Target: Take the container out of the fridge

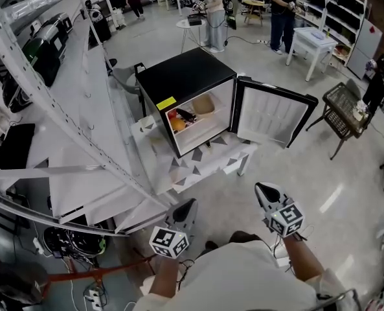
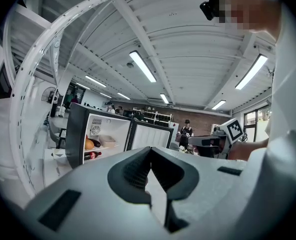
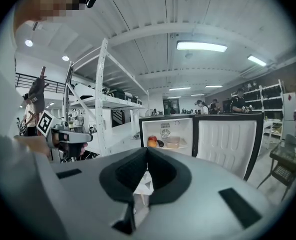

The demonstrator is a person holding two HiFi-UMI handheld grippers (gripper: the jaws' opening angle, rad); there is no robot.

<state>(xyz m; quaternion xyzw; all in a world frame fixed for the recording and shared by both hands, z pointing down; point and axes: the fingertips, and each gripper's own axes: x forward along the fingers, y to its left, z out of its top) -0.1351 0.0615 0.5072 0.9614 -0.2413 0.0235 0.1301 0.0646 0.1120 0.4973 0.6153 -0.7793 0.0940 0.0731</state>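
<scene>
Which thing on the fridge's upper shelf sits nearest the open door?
The pale beige container: it sits closest to the open door, while the orange fruit and the dark item lie farther from that door.

You've got two grippers, left gripper (image 1: 184, 207) and right gripper (image 1: 264, 192), one mini fridge (image 1: 182, 76), one beige container (image 1: 203, 103), one red fruit (image 3: 152, 138), one orange fruit (image 3: 151, 144)

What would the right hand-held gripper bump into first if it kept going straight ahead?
Probably the open fridge: the right hand-held gripper points at its inside, near the container. Nothing shows in between, though depth is hard to judge.
</scene>
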